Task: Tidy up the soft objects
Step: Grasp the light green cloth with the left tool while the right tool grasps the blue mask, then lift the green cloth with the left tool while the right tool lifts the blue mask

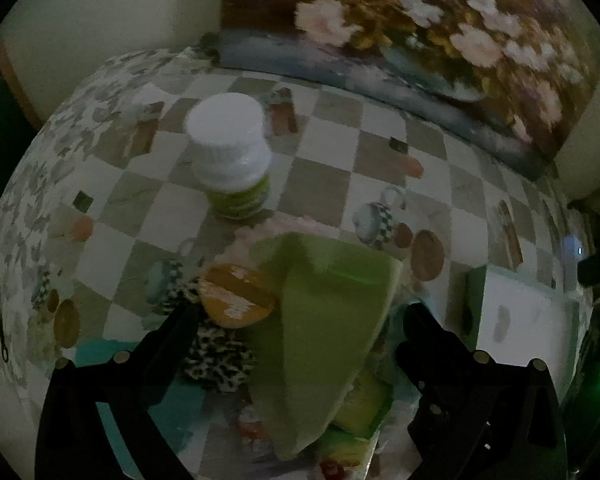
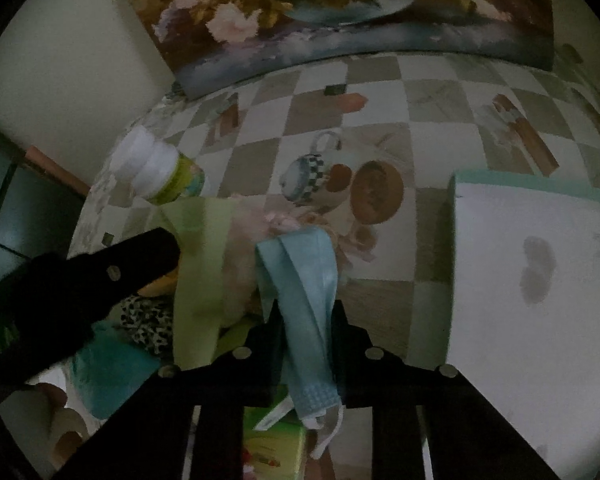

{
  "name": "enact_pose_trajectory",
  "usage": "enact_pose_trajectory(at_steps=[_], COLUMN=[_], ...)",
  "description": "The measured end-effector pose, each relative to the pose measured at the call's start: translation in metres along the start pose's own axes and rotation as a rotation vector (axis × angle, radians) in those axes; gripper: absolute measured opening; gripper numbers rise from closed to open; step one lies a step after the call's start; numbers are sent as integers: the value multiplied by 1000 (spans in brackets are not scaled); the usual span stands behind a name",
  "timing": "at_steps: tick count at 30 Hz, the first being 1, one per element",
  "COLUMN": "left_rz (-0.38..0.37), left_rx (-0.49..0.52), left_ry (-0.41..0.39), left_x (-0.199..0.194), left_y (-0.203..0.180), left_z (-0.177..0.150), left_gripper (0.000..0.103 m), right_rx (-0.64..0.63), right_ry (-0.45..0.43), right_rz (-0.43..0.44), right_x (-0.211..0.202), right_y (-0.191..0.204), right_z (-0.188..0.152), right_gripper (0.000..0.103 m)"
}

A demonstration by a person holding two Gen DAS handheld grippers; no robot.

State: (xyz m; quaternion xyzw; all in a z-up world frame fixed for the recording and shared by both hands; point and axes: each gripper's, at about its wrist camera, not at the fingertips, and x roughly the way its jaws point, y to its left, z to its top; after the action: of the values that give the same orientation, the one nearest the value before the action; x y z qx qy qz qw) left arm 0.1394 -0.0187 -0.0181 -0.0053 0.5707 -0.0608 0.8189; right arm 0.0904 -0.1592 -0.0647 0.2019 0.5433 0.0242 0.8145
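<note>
A pile of soft things lies on the chequered tablecloth: a light green cloth, a leopard-print fabric piece, an orange round pad and a pink fluffy item. My left gripper hangs open over this pile, its fingers wide on either side of the green cloth and not pressing it. One of its black fingers shows in the right wrist view. My right gripper is shut on a light blue face mask, which sticks out past the fingertips, its white ear loops dangling behind.
A white-capped bottle with a green label stands just behind the pile. A white box with a mint rim sits to the right. A flower painting leans on the wall at the back. A teal soft item and paper rolls lie near left.
</note>
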Motion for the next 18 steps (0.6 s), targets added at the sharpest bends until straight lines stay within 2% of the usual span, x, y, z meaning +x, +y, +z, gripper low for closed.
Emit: enact_pose_trajectory(at_steps=[3, 5, 9, 13, 15, 17, 18], left_rz=[6, 9, 22, 27, 26, 4, -12], left_rx=[28, 40, 47, 43, 35, 21, 11], left_ry=[17, 28, 46, 58, 58, 70, 77], left_x=[6, 9, 16, 22, 23, 25, 26], left_y=[-7, -10, -12, -12, -10, -7, -5], left_z=[-3, -5, -9, -10, -10, -10, -10], left_gripper=[101, 95, 91, 76, 64, 41, 38], right_rx=[21, 31, 51, 59, 63, 66, 69], right_ry=[7, 8, 12, 18, 18, 17, 17], right_rz=[1, 0, 0, -3, -2, -3, -3], right_x=[1, 1, 0, 2, 2, 2, 2], right_y=[-7, -11, -16, -18, -17, -18, -19], right_z=[-1, -1, -2, -2, -2, -2, -3], right_gripper=[21, 21, 21, 21, 21, 21, 21])
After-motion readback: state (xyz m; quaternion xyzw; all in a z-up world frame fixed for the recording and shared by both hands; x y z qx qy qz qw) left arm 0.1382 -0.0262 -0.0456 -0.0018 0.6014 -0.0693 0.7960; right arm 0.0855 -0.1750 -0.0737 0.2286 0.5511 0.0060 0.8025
